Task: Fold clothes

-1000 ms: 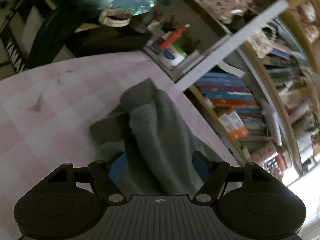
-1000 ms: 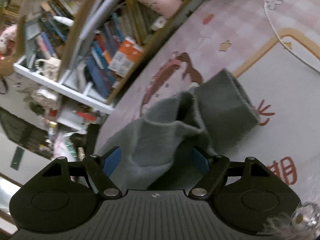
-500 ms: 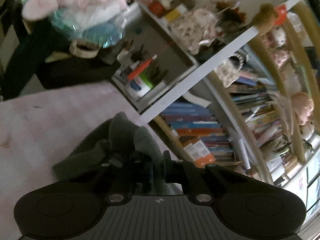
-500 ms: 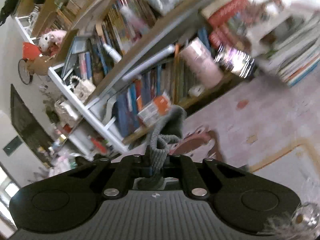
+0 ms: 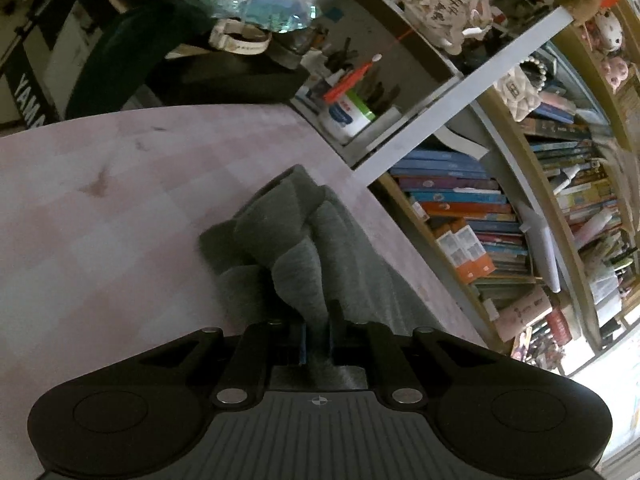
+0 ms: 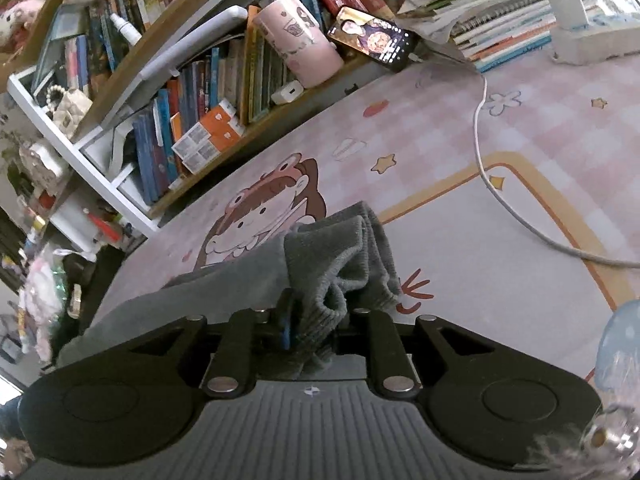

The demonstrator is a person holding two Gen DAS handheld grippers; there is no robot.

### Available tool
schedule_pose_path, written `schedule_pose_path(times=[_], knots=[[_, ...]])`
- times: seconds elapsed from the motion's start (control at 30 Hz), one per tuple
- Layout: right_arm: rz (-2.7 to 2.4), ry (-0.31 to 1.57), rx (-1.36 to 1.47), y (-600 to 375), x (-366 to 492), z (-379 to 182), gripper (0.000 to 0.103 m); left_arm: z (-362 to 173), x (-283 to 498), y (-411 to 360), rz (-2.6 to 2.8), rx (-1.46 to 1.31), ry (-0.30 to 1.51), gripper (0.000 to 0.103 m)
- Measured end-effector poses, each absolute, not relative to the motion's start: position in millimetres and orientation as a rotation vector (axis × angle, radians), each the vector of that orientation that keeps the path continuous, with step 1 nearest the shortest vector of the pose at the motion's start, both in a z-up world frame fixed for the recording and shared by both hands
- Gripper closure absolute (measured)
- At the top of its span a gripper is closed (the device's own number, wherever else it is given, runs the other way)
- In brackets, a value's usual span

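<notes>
One gray cloth (image 5: 304,240) at 12 o'clock from the left gripper (image 5: 318,338), also at 12 o'clock from the right gripper (image 6: 312,332). Two grippers, each pinching one bit of cloth. One pink mat (image 6: 520,128) on the bench. One white cable (image 6: 486,168) at 2 o'clock. One pink cup (image 6: 298,42) and one phone (image 6: 370,38) at 12 o'clock. Two orange boxes (image 6: 208,138) at 10 o'clock. Too many books to count.

text read: I made out white letters "YAMA", cut off by the frame edge, on a black panel (image 5: 28,96) at far left | book spines, cup print: too blurred for me to read
</notes>
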State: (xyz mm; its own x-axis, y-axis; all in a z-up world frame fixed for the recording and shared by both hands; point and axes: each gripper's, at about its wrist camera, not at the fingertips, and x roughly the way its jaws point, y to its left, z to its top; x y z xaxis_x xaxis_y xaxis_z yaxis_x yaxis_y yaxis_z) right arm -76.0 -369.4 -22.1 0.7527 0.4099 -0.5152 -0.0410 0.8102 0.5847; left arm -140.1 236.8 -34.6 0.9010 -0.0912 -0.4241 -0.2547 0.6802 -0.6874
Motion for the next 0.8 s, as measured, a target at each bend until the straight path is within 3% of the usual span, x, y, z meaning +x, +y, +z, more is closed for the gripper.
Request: schedule_pose_path(times=[0.17, 0.23, 0.33, 0.47, 0.5, 0.6, 0.63, 0.73, 0.8], knots=[[0.256, 0.675, 0.57, -366.7, -74.0, -22.1, 0.088, 3.8, -169.9, 211.8, 0.048, -0.628, 0.267, 0.097], [0.255, 0.676, 0.568, -366.6, -73.6, -22.3, 0.087, 5.2, -181.6, 218.4, 0.04, -0.68, 0.247, 0.096], [0.258, 0.673, 0.546, -363.6, -73.9, -21.5, 0.086, -27.5, -178.4, 242.3, 0.119, -0.843, 0.396, 0.096], [0.256, 0.672, 0.494, -358.7, -74.1, -18.8, 0.086, -45.0, -175.9, 241.0, 0.156, -0.836, 0.47, 0.091], [0.253, 0.674, 0.481, -357.3, -73.8, -17.6, 0.085, -41.4, -176.3, 238.9, 0.159, -0.813, 0.462, 0.085], [0.242, 0.671, 0.454, -354.6, -74.7, -15.6, 0.081, -29.1, -178.4, 233.6, 0.205, -0.726, 0.458, 0.049], [0.237, 0.668, 0.448, -353.9, -75.4, -15.3, 0.079, -25.7, -180.0, 233.1, 0.22, -0.706, 0.452, 0.042], [0.226, 0.657, 0.438, -353.8, -78.4, -14.1, 0.078, -21.5, -188.2, 235.1, 0.248, -0.694, 0.442, 0.041], [0.234, 0.653, 0.423, -352.8, -79.2, -11.8, 0.082, -23.5, -189.0, 237.3, 0.26, -0.702, 0.458, 0.041]])
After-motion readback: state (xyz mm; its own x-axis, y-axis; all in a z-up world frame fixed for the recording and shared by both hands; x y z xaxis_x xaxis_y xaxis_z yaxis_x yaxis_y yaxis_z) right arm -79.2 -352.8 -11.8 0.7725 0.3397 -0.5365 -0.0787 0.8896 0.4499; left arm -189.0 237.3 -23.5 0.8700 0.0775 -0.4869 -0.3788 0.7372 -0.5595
